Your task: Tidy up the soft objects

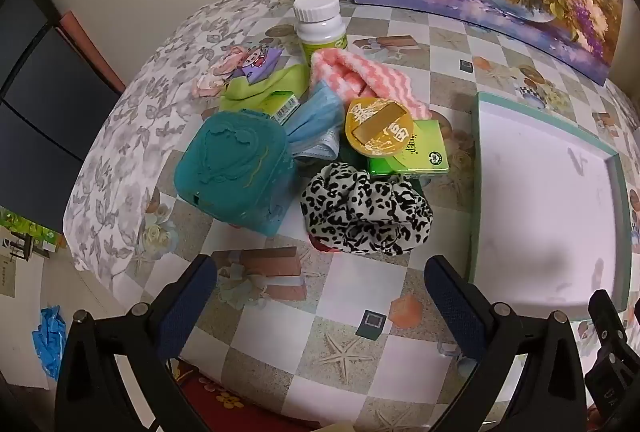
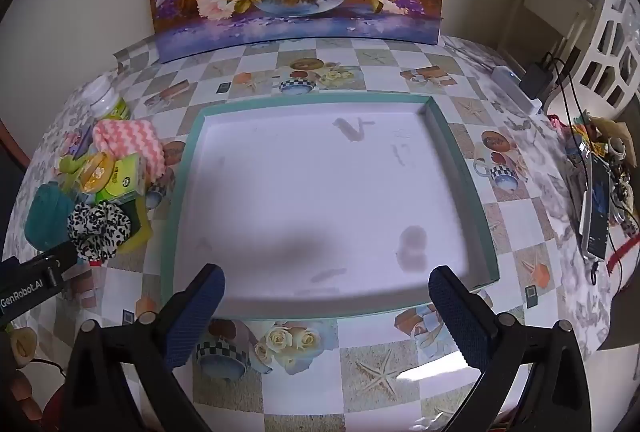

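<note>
Soft objects — a leopard-print scrunchie (image 1: 366, 207), a pink zigzag cloth (image 1: 360, 79) and a blue face mask (image 1: 316, 123) — sit heaped with boxes toward the table's left edge. Nothing is sorted yet — the tray (image 2: 486, 232) beside them is bare. Left gripper (image 1: 320, 308) and right gripper (image 2: 326, 312) hover wide open, holding nothing.

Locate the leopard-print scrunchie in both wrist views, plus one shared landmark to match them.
Left wrist: leopard-print scrunchie sits centre frame, at the near edge of the pile, just ahead of the open left gripper.
Right wrist: it sits at the left edge, left of the tray.
Shared landmark: the teal-rimmed tray, right of the scrunchie in both views.
</note>
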The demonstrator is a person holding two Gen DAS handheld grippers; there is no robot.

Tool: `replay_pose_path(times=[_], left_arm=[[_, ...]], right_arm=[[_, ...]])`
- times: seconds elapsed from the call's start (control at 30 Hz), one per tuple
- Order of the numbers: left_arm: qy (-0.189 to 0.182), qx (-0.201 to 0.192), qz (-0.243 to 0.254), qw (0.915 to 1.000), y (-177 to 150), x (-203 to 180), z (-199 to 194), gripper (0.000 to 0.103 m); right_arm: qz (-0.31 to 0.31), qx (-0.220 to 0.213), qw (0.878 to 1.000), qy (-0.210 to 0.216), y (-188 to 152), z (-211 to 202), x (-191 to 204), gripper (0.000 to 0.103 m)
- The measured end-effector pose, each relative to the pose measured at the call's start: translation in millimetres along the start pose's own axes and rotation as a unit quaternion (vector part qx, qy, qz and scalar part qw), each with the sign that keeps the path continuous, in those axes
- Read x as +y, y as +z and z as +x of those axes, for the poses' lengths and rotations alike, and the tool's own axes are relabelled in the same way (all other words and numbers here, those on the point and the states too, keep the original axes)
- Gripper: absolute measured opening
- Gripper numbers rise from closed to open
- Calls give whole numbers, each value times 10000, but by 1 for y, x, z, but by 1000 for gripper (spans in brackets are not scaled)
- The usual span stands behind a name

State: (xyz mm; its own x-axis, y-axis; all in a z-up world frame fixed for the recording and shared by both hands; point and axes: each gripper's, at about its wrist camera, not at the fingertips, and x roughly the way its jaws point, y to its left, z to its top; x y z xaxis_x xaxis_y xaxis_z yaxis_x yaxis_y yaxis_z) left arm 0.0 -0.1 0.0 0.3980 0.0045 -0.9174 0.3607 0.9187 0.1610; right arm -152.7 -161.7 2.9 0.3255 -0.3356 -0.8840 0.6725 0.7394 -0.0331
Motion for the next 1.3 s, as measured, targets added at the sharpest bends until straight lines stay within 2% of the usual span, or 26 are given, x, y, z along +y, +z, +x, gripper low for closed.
replay_pose_path(times=[1.3], left_arm=[[69,47,-104,9999,2,5,2,103]], right_arm=[[-153,73,9998,-39,-2,0,3,103]])
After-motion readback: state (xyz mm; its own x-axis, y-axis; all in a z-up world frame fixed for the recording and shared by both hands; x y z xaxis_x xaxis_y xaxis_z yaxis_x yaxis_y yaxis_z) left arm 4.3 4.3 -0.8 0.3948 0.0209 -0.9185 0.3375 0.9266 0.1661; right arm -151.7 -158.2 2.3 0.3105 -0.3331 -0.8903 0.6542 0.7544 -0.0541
